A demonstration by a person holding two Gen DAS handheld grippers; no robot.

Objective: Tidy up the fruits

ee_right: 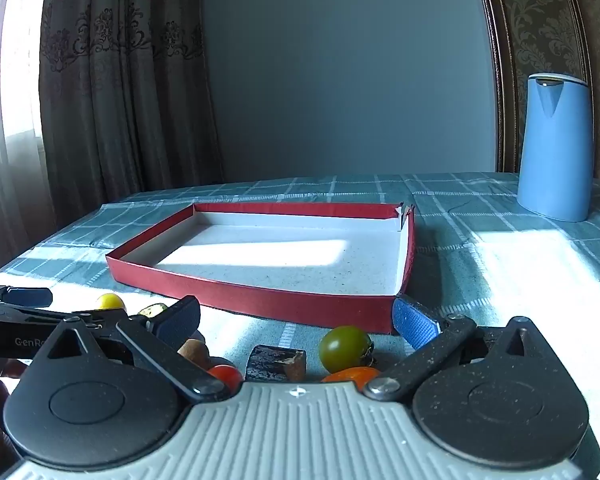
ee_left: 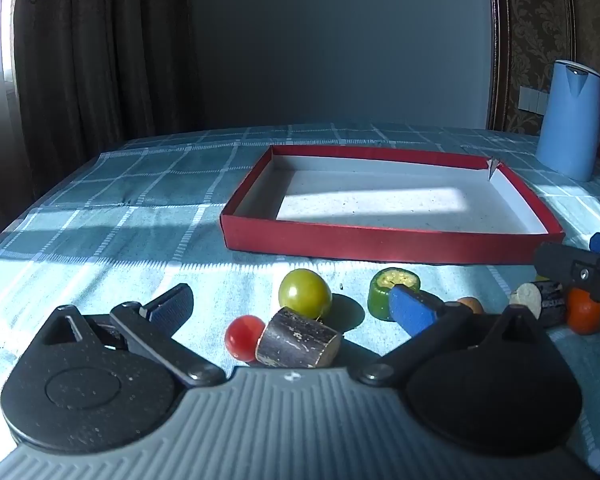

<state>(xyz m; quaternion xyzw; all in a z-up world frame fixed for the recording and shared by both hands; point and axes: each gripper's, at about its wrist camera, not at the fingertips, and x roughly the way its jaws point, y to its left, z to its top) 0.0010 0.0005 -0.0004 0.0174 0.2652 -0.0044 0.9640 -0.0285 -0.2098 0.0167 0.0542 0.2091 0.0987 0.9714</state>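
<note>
Hovering spread wide and empty: left gripper (ee_left: 294, 308) over a dark cut stub (ee_left: 298, 345), right gripper (ee_right: 298, 322) over a green tomato (ee_right: 345, 348). All fruit lies just before the red tray (ee_left: 388, 240); tray bare, nothing sorted yet.

Blue jug (ee_right: 556, 148) upright on teal checked tablecloth (ee_right: 500, 216), patterned brown curtains (ee_right: 120, 80), grey wall (ee_right: 340, 60)

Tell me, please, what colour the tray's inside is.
White, inside the red-walled tray, seen best in the left wrist view.
</note>
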